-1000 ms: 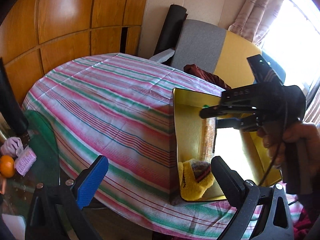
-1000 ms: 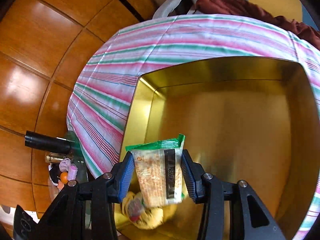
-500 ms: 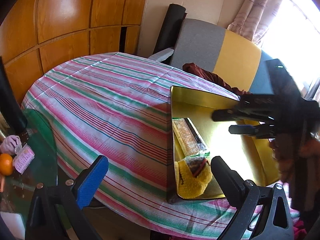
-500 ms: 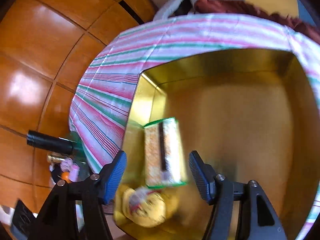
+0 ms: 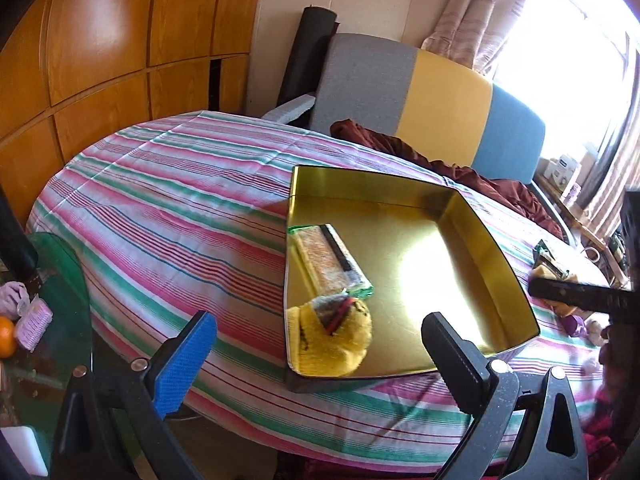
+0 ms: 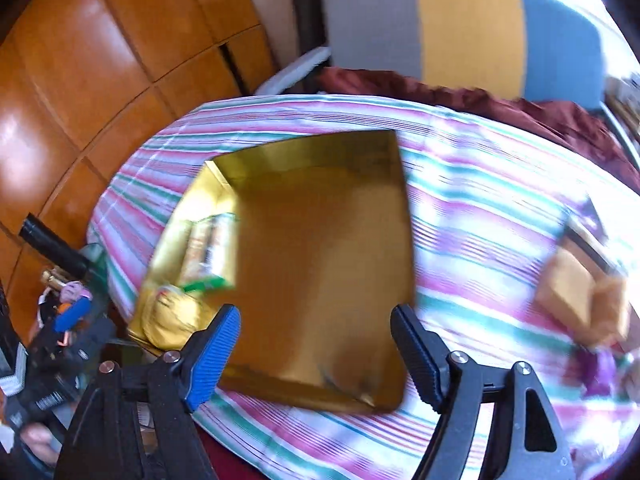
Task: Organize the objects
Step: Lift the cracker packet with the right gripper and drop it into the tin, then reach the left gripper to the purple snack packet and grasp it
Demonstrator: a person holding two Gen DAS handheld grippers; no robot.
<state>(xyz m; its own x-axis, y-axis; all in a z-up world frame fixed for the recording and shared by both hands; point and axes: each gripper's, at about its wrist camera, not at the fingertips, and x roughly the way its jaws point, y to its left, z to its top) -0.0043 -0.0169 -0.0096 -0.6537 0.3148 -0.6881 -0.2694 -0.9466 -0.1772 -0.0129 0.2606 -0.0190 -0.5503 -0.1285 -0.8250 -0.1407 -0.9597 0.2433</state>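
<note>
1. At the near edge of the left wrist view, the left gripper [image 5: 320, 344] holds its jaws wide apart with nothing between them; one finger carries a ribbed blue pad [image 5: 185, 362], the other a ribbed black pad, both on matte black plastic arms with small metal screws.
2. In the right wrist view, the right gripper [image 6: 316, 344] has the same ribbed pads, and its jaws are opening with nothing gripped; they hang above the near rim of the tin.
3. Just beyond the left gripper's fingers, the gold tin [image 5: 480, 240] sits on the table: a shallow, square-cornered metal tray with low upright walls and a glossy floor that mirrors the window light.
4. In the tin's near left corner lies a yellow knitted pouch [image 5: 332, 344], soft and lumpy, with something dark and red at its mouth.
5. Touching the pouch on its far side, a snack packet [image 5: 328, 260] lies flat along the tin's left wall: long, rectangular, crinkly clear plastic with green ends and a black strip down one side.
6. Under the tin, the striped tablecloth [image 5: 160, 208] is smooth woven cloth in pink, green, white and thin blue bands, draped over a rounded table.
7. To the right of the tin, well apart from it, some tan blocky items [image 6: 568, 292] rest on the cloth, too blurred to identify.
8. Farther back, a crumpled maroon cloth [image 5: 400, 148] lies at the table's far edge.
9. Behind it stands a padded chair back [image 5: 400, 84] in grey, yellow and blue fabric panels, against glossy wood wall panels [image 5: 100, 40].
</note>
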